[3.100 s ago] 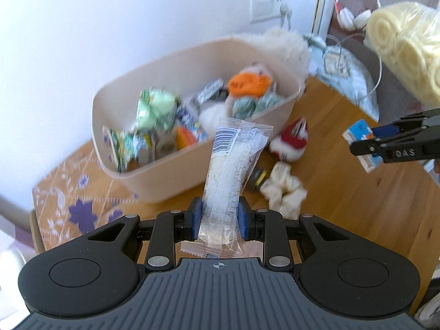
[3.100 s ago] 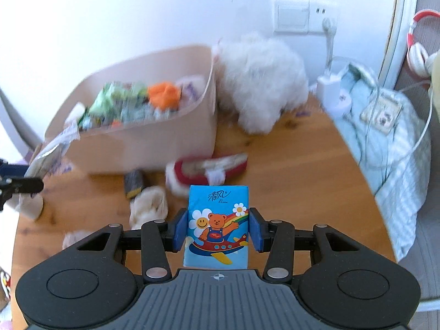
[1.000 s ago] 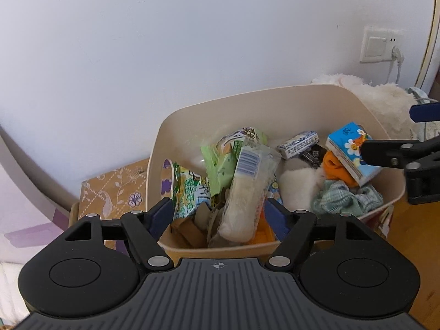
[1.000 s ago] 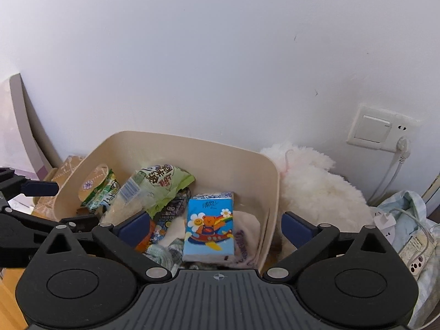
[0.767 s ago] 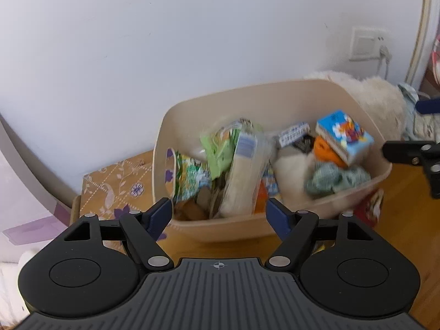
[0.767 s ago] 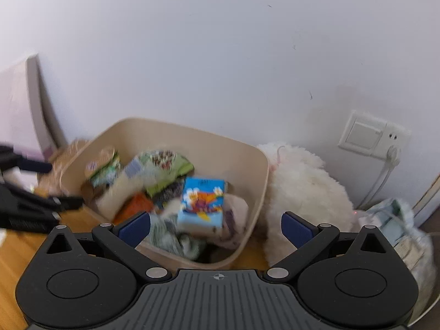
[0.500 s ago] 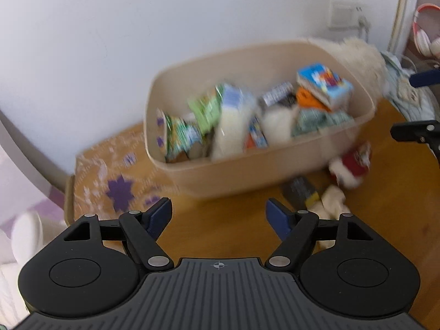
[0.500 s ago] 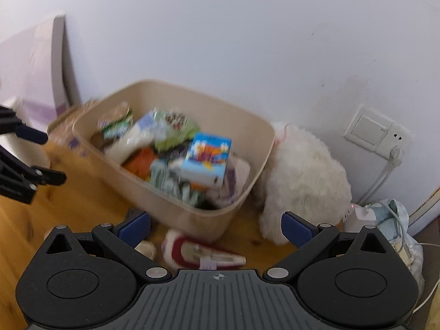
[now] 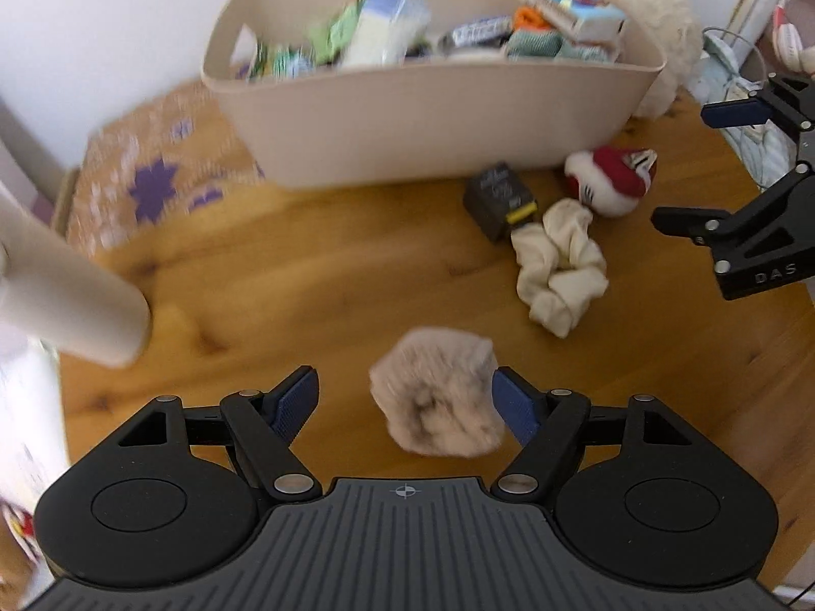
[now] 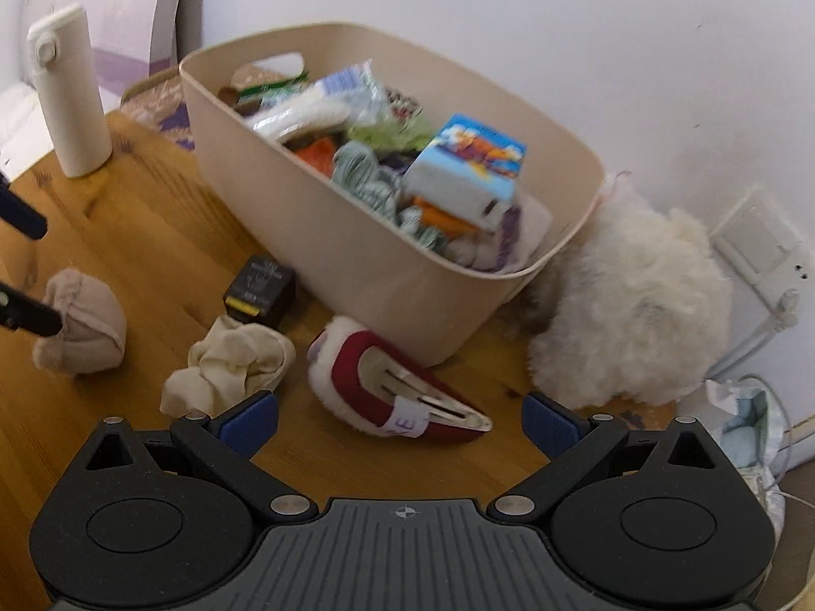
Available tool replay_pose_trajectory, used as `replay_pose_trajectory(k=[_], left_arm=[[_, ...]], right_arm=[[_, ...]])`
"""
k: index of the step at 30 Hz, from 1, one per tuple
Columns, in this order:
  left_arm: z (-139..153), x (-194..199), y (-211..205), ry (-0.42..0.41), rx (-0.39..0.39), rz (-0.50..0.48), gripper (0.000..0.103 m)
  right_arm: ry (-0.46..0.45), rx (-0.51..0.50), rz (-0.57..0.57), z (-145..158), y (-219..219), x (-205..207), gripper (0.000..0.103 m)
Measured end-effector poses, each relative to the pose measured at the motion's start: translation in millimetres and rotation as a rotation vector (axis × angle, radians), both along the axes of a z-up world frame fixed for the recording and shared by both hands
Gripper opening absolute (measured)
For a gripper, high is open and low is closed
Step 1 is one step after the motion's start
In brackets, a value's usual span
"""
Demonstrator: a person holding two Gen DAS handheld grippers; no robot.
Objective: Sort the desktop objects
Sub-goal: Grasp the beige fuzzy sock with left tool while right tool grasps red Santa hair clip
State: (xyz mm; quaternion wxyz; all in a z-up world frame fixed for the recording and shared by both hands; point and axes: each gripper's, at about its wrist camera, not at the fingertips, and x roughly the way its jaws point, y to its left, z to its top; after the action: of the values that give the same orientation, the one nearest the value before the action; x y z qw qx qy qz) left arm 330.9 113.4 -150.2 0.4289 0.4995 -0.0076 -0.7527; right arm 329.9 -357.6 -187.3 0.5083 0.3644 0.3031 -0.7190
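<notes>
A beige bin (image 9: 407, 117) (image 10: 326, 234) on the wooden table holds snack packets and a blue tissue pack (image 10: 466, 168). My left gripper (image 9: 405, 402) is open, its fingers on either side of a balled tan sock (image 9: 438, 397) (image 10: 81, 321) lying on the table. My right gripper (image 10: 400, 420) is open just above a red and white fuzzy hair clip (image 10: 397, 392) (image 9: 611, 178). A cream scrunchie (image 9: 558, 265) (image 10: 229, 361) and a small black box (image 9: 501, 198) (image 10: 260, 287) lie between the two grippers, in front of the bin.
A white bottle (image 10: 69, 91) (image 9: 66, 295) stands at the table's left. A white fluffy toy (image 10: 631, 315) sits right of the bin, against the wall with a socket (image 10: 759, 249). A patterned brown box (image 9: 153, 183) lies left of the bin. Bagged cloth (image 10: 749, 422) lies at the right edge.
Both grippers let go of the packet and the tissue pack into the bin, then pulled back and dropped low over the table. The left now brackets the tan sock; the right is over the hair clip.
</notes>
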Motion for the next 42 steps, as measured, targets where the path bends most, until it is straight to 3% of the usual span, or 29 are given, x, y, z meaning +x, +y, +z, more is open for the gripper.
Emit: replay_pose_trajectory(k=[7,15,19,23,25,30,42], left_arm=[[-14,7,-18,0.034,0.082,0.138,0.078],[-26,1,-25,0.027,0.118,0.132,0.080],[-37,-3,-26,-0.009,0.080,0.119,0.079],[-47,-5,-29,-0.072,0.042,0.095,0.076],[-46,-3,-31,-0.055,0.067,0.076,0.063],[-43,4,-34,-0.029,0.088,0.085,0.056],[-28,25,-27,0.029,0.096,0.075,0.053]], right_arm=[[0.001,0.039,0.010,-23,-17,2,0.103],[0.037,0.054,0.004,-34,-29,6,0.103],[0.044,0.068,-0.011,-39,-34,5,0.103],[0.057,0.091,-0.032,-44,-39,6,0.089],[0.044,0.103,-0.040,-46,-41,5,0.080],[0.020,0.105,-0.047,-46,-39,4,0.060],[-0.024,0.054,-0.048,-26,-16,7,0.042]])
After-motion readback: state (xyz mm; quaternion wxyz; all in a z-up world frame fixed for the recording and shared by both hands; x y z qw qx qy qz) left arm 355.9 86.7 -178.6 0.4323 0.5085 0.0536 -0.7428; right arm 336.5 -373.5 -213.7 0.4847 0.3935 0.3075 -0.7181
